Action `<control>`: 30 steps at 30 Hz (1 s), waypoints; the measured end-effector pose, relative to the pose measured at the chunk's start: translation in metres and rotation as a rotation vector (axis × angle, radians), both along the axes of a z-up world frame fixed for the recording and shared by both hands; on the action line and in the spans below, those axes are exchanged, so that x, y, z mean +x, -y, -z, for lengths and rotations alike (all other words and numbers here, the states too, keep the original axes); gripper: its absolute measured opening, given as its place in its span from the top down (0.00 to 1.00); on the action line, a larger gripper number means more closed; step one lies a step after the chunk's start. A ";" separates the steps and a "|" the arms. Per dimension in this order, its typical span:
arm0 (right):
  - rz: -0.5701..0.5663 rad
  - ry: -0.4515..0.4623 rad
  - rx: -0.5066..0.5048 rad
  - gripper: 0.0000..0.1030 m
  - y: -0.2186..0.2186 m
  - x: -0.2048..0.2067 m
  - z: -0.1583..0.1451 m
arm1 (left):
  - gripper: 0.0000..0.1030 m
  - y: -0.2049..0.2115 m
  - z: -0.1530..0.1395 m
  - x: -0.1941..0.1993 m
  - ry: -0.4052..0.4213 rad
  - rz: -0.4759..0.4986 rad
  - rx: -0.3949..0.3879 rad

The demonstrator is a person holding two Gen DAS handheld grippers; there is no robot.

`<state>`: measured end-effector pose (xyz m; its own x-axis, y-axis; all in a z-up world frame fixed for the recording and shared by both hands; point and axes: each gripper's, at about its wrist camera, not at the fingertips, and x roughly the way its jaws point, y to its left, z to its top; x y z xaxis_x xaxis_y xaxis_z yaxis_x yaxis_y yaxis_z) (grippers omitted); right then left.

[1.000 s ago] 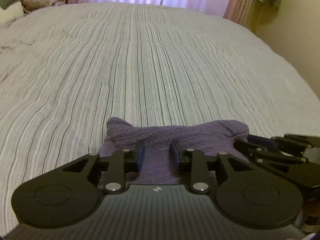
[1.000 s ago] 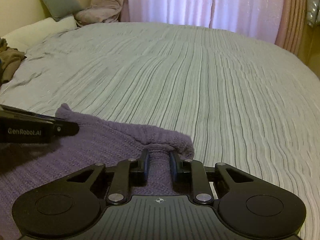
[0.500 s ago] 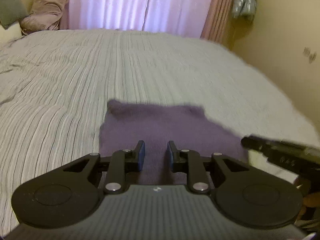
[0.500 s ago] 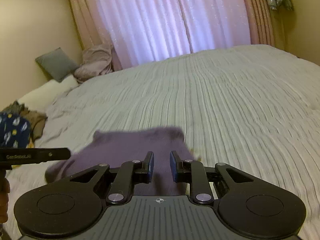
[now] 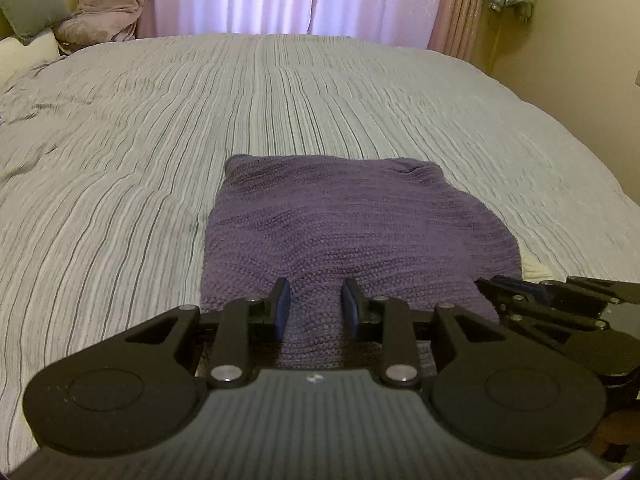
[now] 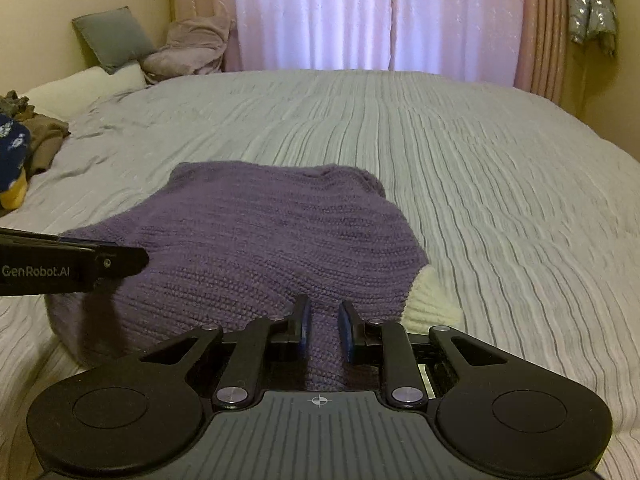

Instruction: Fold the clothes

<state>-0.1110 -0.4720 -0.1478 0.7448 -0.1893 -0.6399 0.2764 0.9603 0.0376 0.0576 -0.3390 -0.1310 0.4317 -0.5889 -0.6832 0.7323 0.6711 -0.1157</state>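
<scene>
a fold of the purple knit sweater (image 5: pixel 352 232) on the bed (image 5: pixel 120 140) is in hand, its near edge clamped by the right hand-held gripper (image 6: pixel 323 322) and sitting between the opening jaws of the left hand-held gripper (image 5: pixel 315 300); next, the edge should be laid flat and released.

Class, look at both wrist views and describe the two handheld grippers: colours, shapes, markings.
The left gripper and right gripper match: matte black bodies, two round discs at the sides, a ribbed grey centre plate, silver pivot rivets, and dark blue pads on the fingertips. The left one's side carries white "GenRobot.AI" lettering. No cables or sleeves show.
</scene>
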 end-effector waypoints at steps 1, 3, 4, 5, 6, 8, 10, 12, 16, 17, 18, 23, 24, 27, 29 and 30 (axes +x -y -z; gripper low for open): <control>0.001 -0.002 0.005 0.80 0.001 0.001 0.001 | 0.73 -0.001 -0.002 -0.001 0.000 -0.003 0.002; 0.016 0.007 0.027 0.80 0.000 -0.006 -0.007 | 0.74 -0.005 -0.011 -0.005 0.001 -0.016 -0.006; 0.029 0.021 0.043 0.80 0.000 -0.012 -0.013 | 0.74 -0.008 -0.015 -0.005 0.006 -0.023 -0.017; 0.043 0.042 0.062 0.80 0.001 -0.020 -0.021 | 0.74 -0.011 -0.019 -0.006 0.010 -0.029 -0.028; 0.059 0.071 0.084 0.80 0.003 -0.030 -0.030 | 0.76 -0.014 -0.022 -0.009 0.006 -0.031 -0.036; 0.057 0.117 0.108 0.80 0.001 -0.043 -0.042 | 0.76 -0.018 -0.025 -0.014 0.002 -0.028 -0.037; 0.045 0.143 0.123 0.80 -0.003 -0.049 -0.049 | 0.75 -0.017 -0.019 -0.016 0.009 -0.020 -0.008; 0.031 0.105 0.127 0.80 -0.008 -0.043 -0.045 | 0.72 -0.015 -0.010 -0.016 0.010 -0.018 0.020; 0.030 0.011 0.107 0.80 -0.015 -0.030 -0.018 | 0.72 -0.011 0.003 -0.015 0.015 -0.002 0.044; 0.025 -0.001 0.093 0.80 -0.017 -0.028 -0.018 | 0.72 -0.010 0.004 -0.015 0.015 -0.005 0.044; 0.020 -0.014 0.074 0.80 -0.020 -0.027 -0.018 | 0.72 -0.010 0.005 -0.014 0.012 -0.008 0.042; 0.022 -0.013 0.018 0.80 -0.029 -0.026 -0.014 | 0.72 -0.011 -0.005 -0.021 0.022 -0.037 0.050; 0.027 -0.004 0.018 0.79 -0.030 -0.030 -0.015 | 0.72 -0.011 -0.007 -0.023 0.025 -0.044 0.052; 0.061 0.017 0.057 0.55 -0.024 -0.038 -0.023 | 0.67 -0.018 -0.018 -0.032 0.023 -0.073 0.060; 0.114 0.004 0.065 0.13 -0.020 -0.049 -0.030 | 0.56 -0.027 -0.023 -0.042 0.027 -0.095 0.077; 0.126 -0.005 0.082 0.08 -0.017 -0.057 -0.032 | 0.54 -0.031 -0.024 -0.047 0.033 -0.103 0.091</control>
<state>-0.1681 -0.4546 -0.1154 0.7153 -0.2282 -0.6605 0.3949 0.9118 0.1127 0.0102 -0.3078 -0.1072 0.5099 -0.4767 -0.7161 0.6616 0.7493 -0.0277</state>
